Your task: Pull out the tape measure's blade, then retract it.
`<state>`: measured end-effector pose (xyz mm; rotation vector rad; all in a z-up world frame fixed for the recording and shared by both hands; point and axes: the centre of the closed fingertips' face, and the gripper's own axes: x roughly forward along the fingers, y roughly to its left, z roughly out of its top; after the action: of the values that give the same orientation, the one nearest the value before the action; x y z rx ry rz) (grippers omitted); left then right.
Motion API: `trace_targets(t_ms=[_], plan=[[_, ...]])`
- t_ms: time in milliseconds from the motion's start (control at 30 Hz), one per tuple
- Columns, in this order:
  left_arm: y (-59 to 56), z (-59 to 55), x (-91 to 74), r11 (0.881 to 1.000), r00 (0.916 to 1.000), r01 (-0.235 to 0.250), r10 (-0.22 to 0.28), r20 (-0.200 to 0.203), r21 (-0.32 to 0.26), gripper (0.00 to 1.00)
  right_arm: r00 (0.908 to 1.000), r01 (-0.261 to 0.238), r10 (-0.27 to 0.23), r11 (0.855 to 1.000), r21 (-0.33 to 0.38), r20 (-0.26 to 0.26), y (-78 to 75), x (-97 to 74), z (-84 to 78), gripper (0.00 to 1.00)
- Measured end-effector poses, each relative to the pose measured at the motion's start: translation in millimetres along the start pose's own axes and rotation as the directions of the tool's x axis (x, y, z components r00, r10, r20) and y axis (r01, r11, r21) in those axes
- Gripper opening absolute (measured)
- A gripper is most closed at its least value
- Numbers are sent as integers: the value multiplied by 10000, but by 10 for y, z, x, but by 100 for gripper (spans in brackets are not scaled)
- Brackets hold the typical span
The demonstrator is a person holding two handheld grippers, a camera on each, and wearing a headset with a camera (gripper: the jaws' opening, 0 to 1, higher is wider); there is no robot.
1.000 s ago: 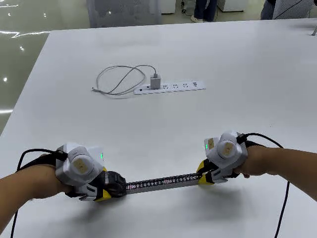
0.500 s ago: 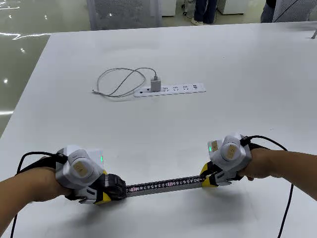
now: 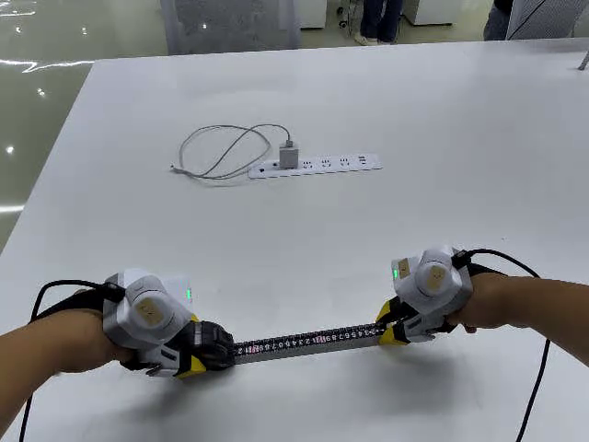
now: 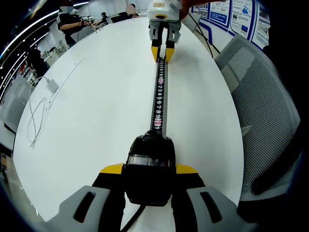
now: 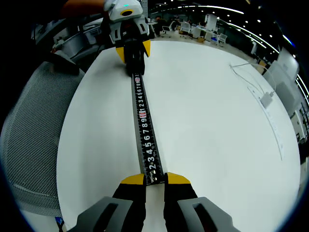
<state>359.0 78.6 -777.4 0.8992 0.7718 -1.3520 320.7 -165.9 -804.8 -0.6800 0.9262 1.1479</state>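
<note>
The black tape measure case (image 3: 213, 346) lies near the table's front edge, and my left gripper (image 3: 191, 354) is shut on it; the left gripper view shows the case (image 4: 150, 166) between the yellow-tipped fingers (image 4: 114, 169). Its blade (image 3: 308, 341) runs rightward across the table, numbers up, to my right gripper (image 3: 386, 327), which is shut on the blade's end. In the right gripper view the blade (image 5: 145, 130) leaves my right gripper (image 5: 154, 180) and reaches back to the case (image 5: 133, 54) in the left gripper (image 5: 133, 48). In the left gripper view the blade (image 4: 159, 96) ends at the right gripper (image 4: 163, 52).
A white power strip (image 3: 317, 164) with a plugged-in charger (image 3: 289, 155) and a looped white cable (image 3: 221, 147) lies mid-table, well beyond the grippers. The white table (image 3: 442, 138) spreads wide around them. A grey mesh chair (image 4: 260, 96) stands by the near edge. People stand far off.
My right gripper has drawn further to the right with the blade's end, so more blade shows. The left gripper and case have stayed put.
</note>
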Motion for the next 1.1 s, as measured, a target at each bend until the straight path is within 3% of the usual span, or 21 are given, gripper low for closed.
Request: trace_targets(t_ms=[1100], plan=[[-2,2,1,10000,10000,-4,4,-10,3,32,10000,74,-74,9999,114,-20,-14,-36,-74,10]])
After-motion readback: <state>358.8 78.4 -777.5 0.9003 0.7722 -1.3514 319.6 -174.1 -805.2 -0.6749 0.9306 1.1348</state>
